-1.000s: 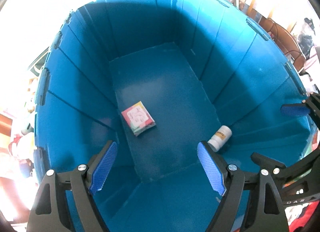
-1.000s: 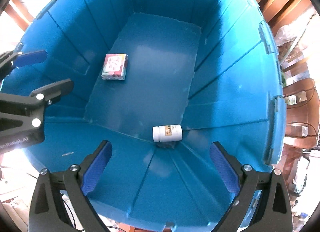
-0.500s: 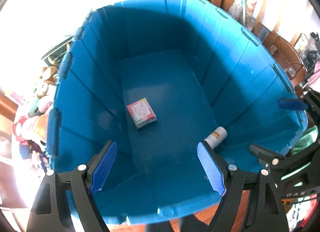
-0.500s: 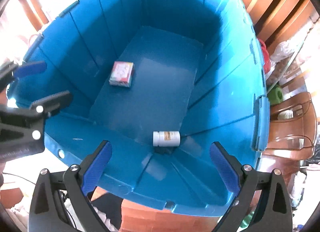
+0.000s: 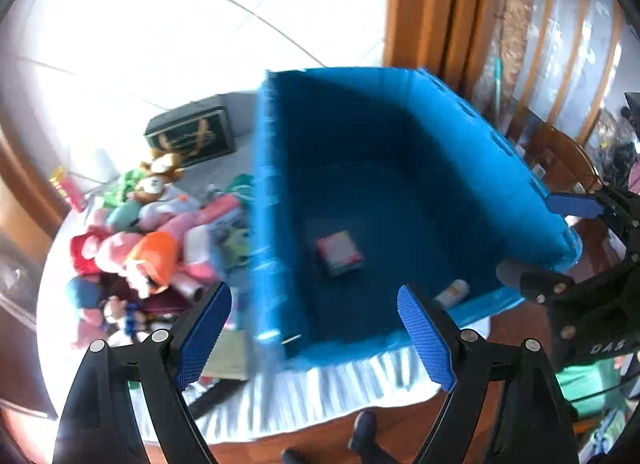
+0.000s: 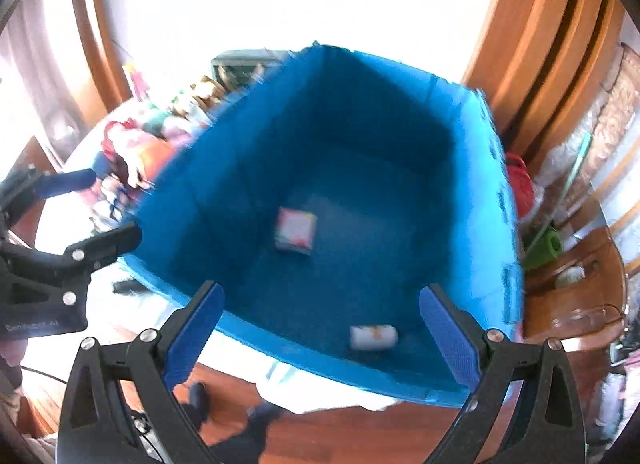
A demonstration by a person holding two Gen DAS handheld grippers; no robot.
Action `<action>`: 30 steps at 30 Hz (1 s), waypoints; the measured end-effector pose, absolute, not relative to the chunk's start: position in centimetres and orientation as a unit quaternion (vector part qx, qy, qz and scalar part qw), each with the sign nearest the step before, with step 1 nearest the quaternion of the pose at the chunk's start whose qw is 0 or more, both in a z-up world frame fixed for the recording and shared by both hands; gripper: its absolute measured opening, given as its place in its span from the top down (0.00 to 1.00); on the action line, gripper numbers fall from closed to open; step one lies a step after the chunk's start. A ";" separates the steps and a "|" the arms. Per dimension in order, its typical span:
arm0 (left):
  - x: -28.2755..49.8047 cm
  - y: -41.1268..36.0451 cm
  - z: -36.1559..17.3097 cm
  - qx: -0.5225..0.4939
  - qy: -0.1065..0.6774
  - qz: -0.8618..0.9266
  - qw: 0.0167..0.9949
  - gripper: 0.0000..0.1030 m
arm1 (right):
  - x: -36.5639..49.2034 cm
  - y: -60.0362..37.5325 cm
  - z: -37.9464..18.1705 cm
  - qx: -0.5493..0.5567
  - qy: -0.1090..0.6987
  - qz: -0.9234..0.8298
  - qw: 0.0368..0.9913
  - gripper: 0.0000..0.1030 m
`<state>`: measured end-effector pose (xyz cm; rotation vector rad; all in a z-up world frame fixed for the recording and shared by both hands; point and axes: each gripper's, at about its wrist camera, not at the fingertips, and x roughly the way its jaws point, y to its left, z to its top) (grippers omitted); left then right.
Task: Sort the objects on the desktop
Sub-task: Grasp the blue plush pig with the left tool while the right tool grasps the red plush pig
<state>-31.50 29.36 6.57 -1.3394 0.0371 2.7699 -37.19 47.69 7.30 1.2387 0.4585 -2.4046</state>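
A deep blue bin (image 5: 280, 203) (image 6: 492, 248) stands on a white-clothed table. On its floor lie a small pink box (image 5: 339, 252) (image 6: 295, 231) and a white pill bottle on its side (image 5: 452, 292) (image 6: 373, 337). A pile of plush toys and small objects (image 5: 140, 240) (image 6: 136, 143) lies left of the bin. My left gripper (image 5: 318, 338) is open and empty above the bin's near left corner. My right gripper (image 6: 320, 338) is open and empty above the bin's near rim. Both views are motion-blurred.
A dark box with gold print (image 5: 190, 135) sits behind the toy pile. A wooden chair (image 6: 576, 304) and a green bottle (image 6: 544, 250) are right of the bin. Wooden panelling (image 5: 432, 11) rises behind. The table's front edge (image 5: 320, 416) borders a wooden floor.
Both grippers have pulled back and up from the bin. The bin now looks smaller, and the toy pile, table and floor have come into view. The box and bottle stay in place.
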 end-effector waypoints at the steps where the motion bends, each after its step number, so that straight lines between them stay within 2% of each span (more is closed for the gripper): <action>1: -30.5 27.4 6.6 -0.432 0.008 0.901 0.025 0.17 | -36.4 46.5 7.5 0.436 0.160 -0.861 0.205 0.03; 11: -21.9 7.8 4.0 -0.419 -0.015 0.903 -0.092 0.16 | -28.3 34.1 8.0 0.382 0.127 -0.875 0.269 0.00; 17: -18.8 -2.0 1.4 -0.432 -0.058 0.889 -0.142 0.16 | -25.9 26.3 5.4 0.398 0.124 -0.855 0.308 0.00; 30: -19.7 -11.1 -4.8 -0.458 -0.116 0.863 -0.181 0.16 | -27.8 13.5 -1.5 0.439 0.160 -0.804 0.368 0.00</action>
